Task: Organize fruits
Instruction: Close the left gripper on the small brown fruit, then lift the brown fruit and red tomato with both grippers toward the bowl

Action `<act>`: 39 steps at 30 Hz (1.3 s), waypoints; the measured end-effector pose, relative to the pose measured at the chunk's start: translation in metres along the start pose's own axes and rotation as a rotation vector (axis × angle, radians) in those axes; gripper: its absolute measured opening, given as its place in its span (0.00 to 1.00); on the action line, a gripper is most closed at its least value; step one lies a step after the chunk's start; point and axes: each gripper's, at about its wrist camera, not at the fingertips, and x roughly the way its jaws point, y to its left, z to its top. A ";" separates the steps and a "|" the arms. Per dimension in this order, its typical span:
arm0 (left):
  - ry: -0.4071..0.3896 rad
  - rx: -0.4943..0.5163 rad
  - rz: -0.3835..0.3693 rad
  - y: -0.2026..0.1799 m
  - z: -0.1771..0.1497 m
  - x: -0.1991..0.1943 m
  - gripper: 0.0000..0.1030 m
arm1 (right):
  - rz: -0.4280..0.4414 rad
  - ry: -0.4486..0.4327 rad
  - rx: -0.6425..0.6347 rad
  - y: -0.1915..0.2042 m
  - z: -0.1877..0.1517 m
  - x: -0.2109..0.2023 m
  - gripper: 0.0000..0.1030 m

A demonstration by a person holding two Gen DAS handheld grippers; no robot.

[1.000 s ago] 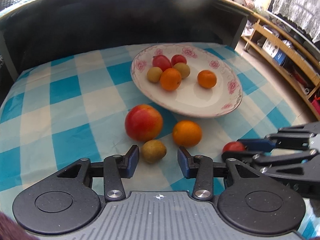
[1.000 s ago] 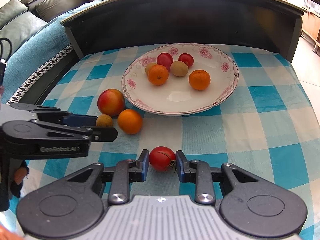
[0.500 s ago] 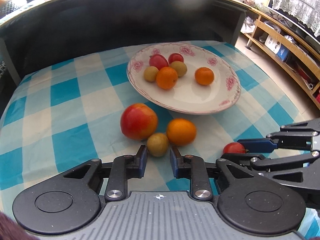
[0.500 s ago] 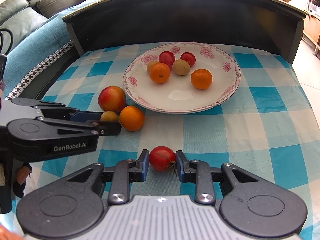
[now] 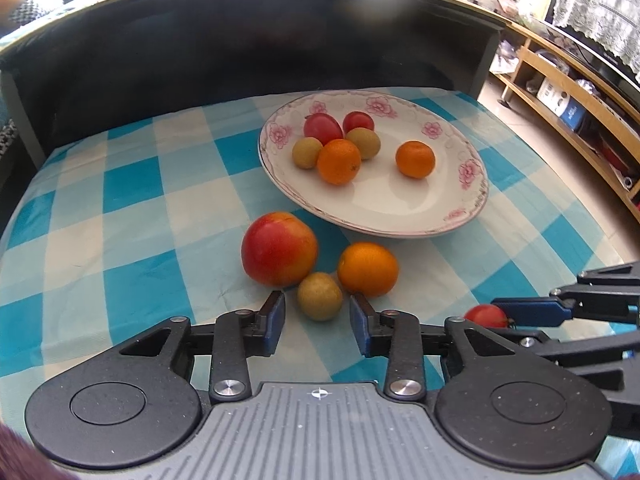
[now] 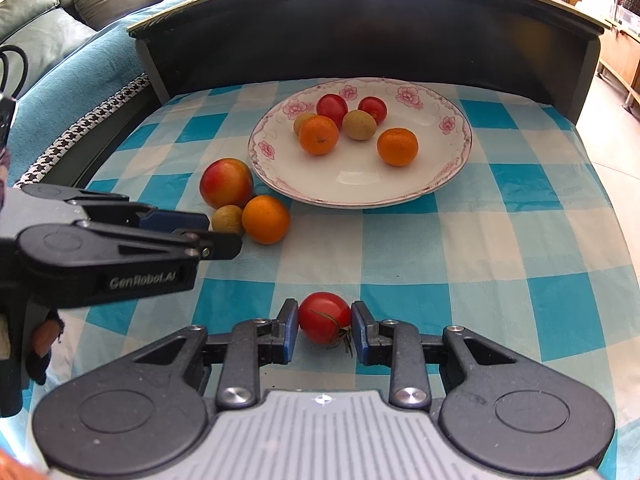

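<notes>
A small yellow-brown fruit (image 5: 320, 296) lies on the checked cloth against a red-yellow apple (image 5: 279, 254) and an orange (image 5: 367, 268). My left gripper (image 5: 318, 312) straddles the small fruit; its jaws are opening and a gap shows on each side, so the pads do not press it. My right gripper (image 6: 325, 320) is shut on a red tomato (image 6: 325, 322) low over the cloth. The flowered plate (image 5: 400, 208) beyond holds several small fruits: oranges, red ones and yellow-brown ones. The right wrist view shows the left gripper (image 6: 216, 236) from the side.
A dark raised board (image 6: 360, 28) curves around the table's far side. A sofa with cushions (image 6: 60, 40) stands to the left, wooden shelves (image 5: 568, 92) to the right. The blue-white checked cloth (image 6: 500, 240) covers the table.
The left jaws narrowed around the small fruit, then spread apart again; the fruit now rests against the apple and orange. The right gripper and tomato have not moved.
</notes>
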 end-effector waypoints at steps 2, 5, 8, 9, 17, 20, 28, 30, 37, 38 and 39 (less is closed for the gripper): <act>-0.008 -0.006 -0.002 -0.001 0.001 0.002 0.45 | 0.001 -0.003 0.003 -0.001 0.000 0.001 0.31; -0.016 0.009 0.006 -0.005 -0.001 0.003 0.44 | 0.006 -0.008 0.008 -0.002 0.001 0.003 0.31; -0.016 0.015 0.016 -0.006 -0.002 0.001 0.32 | 0.006 -0.009 0.005 -0.001 0.002 0.003 0.31; -0.013 0.010 0.011 -0.006 -0.003 0.001 0.31 | 0.005 -0.009 0.002 0.000 0.002 0.003 0.31; 0.025 0.056 0.005 -0.014 -0.017 -0.013 0.31 | -0.004 0.011 -0.022 0.006 0.000 0.000 0.31; 0.046 0.082 0.008 -0.019 -0.026 -0.021 0.31 | -0.009 0.011 -0.029 0.008 -0.003 -0.005 0.30; 0.067 0.095 -0.005 -0.031 -0.047 -0.036 0.31 | -0.037 0.034 -0.039 0.009 -0.018 -0.016 0.30; 0.063 0.103 -0.002 -0.034 -0.051 -0.038 0.31 | -0.044 0.036 -0.049 0.011 -0.024 -0.018 0.31; 0.041 0.088 -0.004 -0.034 -0.055 -0.040 0.35 | -0.075 0.024 -0.078 0.018 -0.030 -0.020 0.31; 0.039 0.089 -0.003 -0.034 -0.056 -0.040 0.35 | -0.076 0.023 -0.077 0.018 -0.030 -0.020 0.31; 0.038 0.090 -0.002 -0.035 -0.056 -0.040 0.35 | -0.075 0.022 -0.075 0.018 -0.030 -0.020 0.32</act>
